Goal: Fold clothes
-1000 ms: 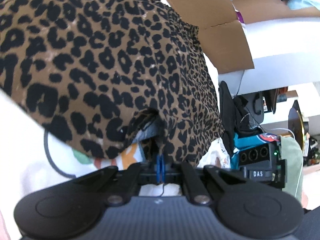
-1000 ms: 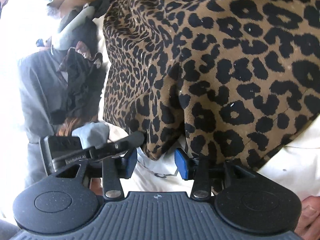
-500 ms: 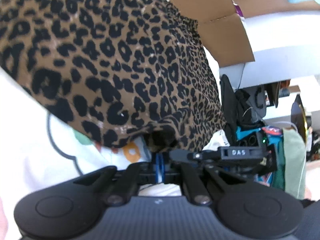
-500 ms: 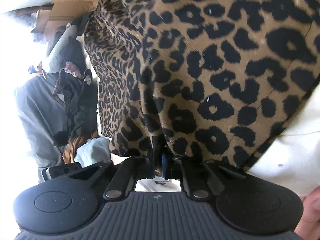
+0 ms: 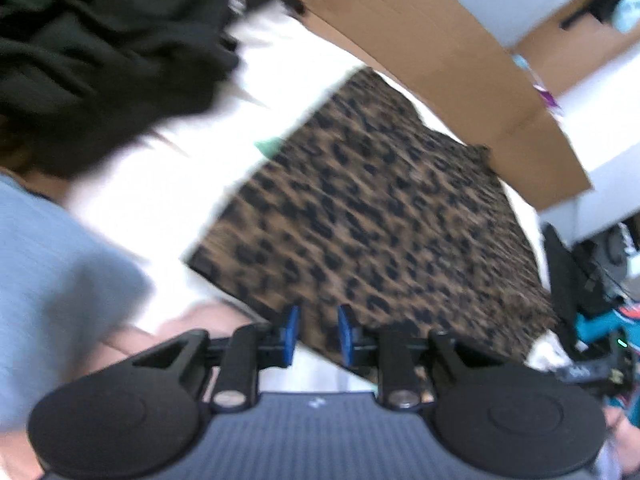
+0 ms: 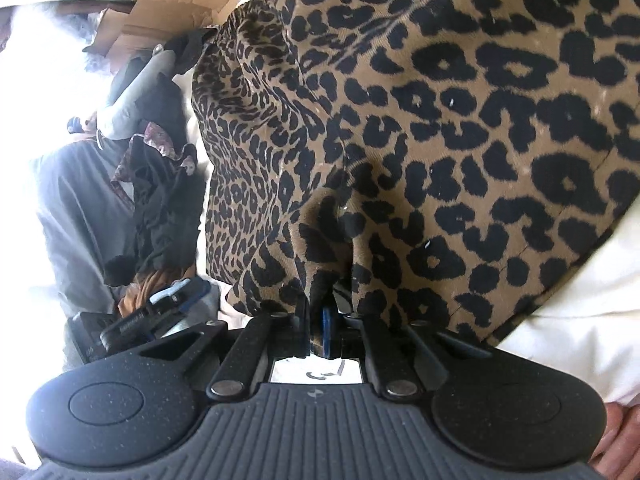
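The left tool (image 5: 316, 330) has its two blue tips spread apart with nothing between them, right at the near edge of the leopard-print cloth (image 5: 384, 224). The cloth lies flat on a white surface (image 5: 168, 188), next to a brown cardboard box (image 5: 440, 56) and a pile of dark clothes (image 5: 92, 52). The right tool (image 6: 325, 330) is pressed together, pinching a bunched edge of the same cloth (image 6: 460, 128).
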A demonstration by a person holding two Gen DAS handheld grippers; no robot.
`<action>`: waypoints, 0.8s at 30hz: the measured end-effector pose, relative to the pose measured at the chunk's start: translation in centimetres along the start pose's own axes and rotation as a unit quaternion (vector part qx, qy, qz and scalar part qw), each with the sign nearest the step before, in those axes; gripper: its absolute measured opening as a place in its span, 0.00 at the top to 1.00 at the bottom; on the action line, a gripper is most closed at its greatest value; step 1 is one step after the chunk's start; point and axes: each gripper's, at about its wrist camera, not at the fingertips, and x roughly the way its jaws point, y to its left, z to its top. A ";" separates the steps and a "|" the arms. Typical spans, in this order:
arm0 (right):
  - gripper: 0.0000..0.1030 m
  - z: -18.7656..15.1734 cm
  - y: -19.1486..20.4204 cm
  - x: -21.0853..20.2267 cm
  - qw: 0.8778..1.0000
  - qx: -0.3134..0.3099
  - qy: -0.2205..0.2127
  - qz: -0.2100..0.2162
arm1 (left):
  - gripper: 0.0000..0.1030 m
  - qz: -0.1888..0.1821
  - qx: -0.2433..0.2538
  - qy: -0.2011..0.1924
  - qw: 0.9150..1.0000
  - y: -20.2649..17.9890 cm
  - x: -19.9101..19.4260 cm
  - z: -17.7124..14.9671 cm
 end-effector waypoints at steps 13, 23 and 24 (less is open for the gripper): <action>0.98 2.2 -0.9 -3.0 0.999 -0.012 -0.038 -0.037 | 0.51 0.100 -0.001 -0.018 0.995 2.8 2.4 2.6; 0.98 3.2 -1.8 -3.6 0.998 0.009 -0.051 -0.036 | 0.94 0.063 0.036 0.023 0.997 1.5 4.2 1.8; 0.98 3.3 -1.8 -3.6 0.998 0.010 -0.051 -0.036 | 0.94 0.062 0.040 0.029 0.997 1.3 4.2 1.9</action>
